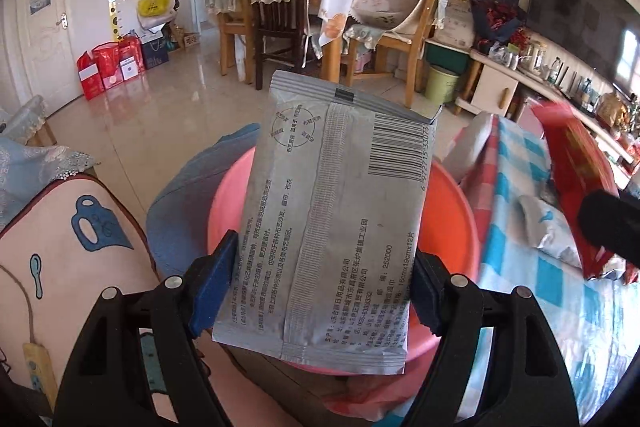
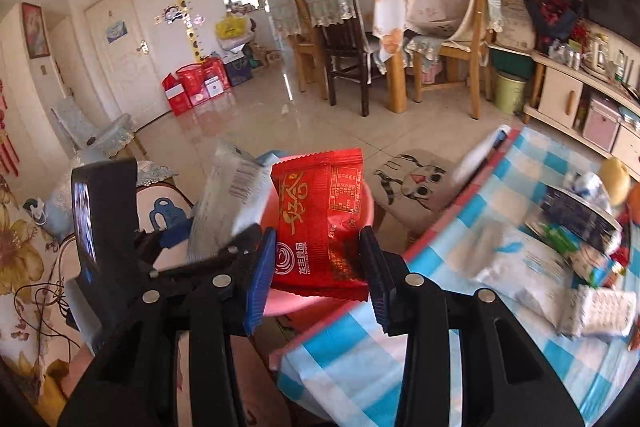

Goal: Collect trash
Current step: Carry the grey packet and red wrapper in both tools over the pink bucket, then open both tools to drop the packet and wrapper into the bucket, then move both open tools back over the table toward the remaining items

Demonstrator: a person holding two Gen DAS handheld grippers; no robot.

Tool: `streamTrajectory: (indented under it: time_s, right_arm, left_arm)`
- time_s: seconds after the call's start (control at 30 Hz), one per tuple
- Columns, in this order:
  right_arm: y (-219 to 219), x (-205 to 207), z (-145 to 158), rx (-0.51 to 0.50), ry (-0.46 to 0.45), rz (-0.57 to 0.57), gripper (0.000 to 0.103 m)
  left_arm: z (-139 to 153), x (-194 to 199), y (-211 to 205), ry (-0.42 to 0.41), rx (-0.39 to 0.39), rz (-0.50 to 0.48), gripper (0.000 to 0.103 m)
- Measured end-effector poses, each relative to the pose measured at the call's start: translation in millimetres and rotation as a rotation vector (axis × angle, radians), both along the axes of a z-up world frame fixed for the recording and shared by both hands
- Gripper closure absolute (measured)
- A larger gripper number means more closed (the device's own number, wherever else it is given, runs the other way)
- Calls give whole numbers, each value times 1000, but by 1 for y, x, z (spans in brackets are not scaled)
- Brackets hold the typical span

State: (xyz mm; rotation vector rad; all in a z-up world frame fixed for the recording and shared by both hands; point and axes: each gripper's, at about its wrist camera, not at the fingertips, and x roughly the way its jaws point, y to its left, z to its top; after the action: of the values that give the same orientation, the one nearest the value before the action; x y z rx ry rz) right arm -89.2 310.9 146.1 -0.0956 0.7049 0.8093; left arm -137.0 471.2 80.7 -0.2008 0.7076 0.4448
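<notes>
Above round pink plastic basin [image 1: 448, 227], just off checked tablecloth's [image 1: 516, 187] edge: left gripper [image 1: 324, 291] clamped on grey foil wipes packet [image 1: 340, 219]; right gripper [image 2: 318, 267] clamped on red snack wrapper [image 2: 320, 223]; neither dropped yet; more wrappers [image 2: 524, 267] left on cloth.

Pink basin [image 1: 448, 211] mostly hidden behind grey packet [image 1: 332, 219]; tabletop clutter [image 2: 580, 243] blurred.

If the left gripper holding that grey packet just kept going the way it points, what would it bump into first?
Most likely the pink basin. The left gripper, shut on the grey packet, points down toward it, and the basin sits directly behind the packet. How much gap remains is hard to judge.
</notes>
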Motion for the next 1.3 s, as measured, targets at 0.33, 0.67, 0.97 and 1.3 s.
streamTrajectory:
  time_s: [0.33, 0.67, 0.97, 1.3]
  right_arm:
    - [17, 17, -24, 6, -2, -70, 28]
    - [-28, 16, -29, 4, -20, -192, 13]
    - [-66, 7, -34, -20, -36, -244, 9]
    - [-111, -1, -36, -24, -31, -300, 8]
  left_arm:
    - [-16, 10, 9, 55, 71, 14, 9]
    - [-7, 9, -10, 64, 129, -9, 8]
    - [3, 7, -51, 53, 170, -80, 8]
    - [11, 10, -103, 55, 214, -165, 8]
